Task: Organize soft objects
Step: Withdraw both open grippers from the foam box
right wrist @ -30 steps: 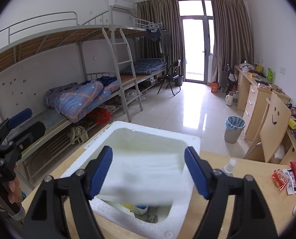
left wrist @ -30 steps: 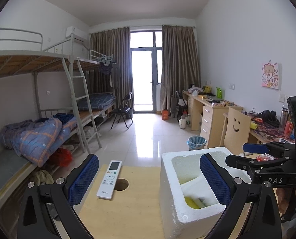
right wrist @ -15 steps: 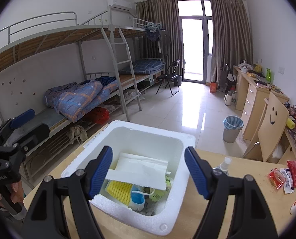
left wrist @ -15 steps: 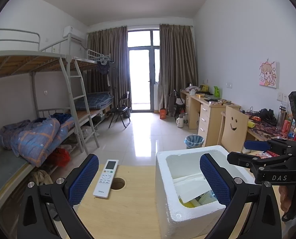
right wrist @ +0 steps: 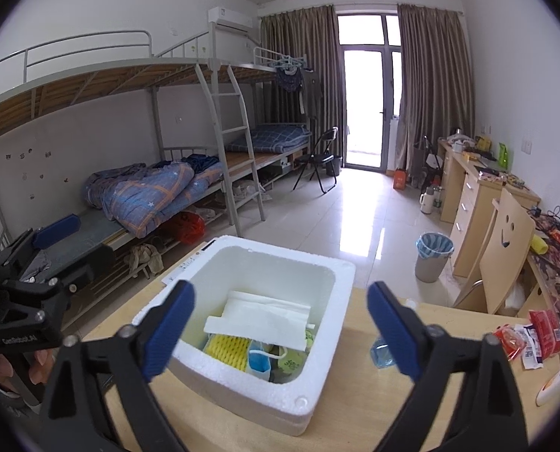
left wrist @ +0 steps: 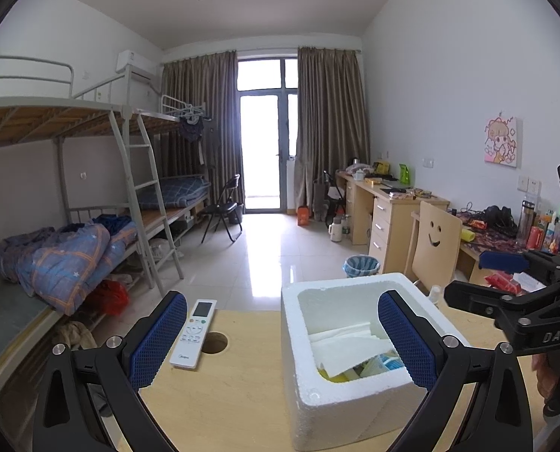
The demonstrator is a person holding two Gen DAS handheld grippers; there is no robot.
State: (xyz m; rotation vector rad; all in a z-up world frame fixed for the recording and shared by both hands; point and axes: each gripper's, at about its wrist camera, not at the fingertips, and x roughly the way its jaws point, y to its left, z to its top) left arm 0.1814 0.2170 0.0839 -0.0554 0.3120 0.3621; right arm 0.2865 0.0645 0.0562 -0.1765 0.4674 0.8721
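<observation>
Lettering "DAS" – right hand-held gripper (right wrist: 282,329) | jaws opening, empty, above foam box (right wrist: 317,406) | left hand-held gripper (left wrist: 282,335) spread

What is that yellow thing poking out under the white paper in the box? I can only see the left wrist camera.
Observer: In the right wrist view it is a yellow ridged sponge, lying partly under the white paper inside the foam box.
Operator: Is anything next to it?
Observer: Yes, a small blue container sits right beside the sponge.
Operator: Is the right tool holding something?
Observer: No. The right tool is empty; its jaws are opening with nothing between them, and it points at the box.
</observation>
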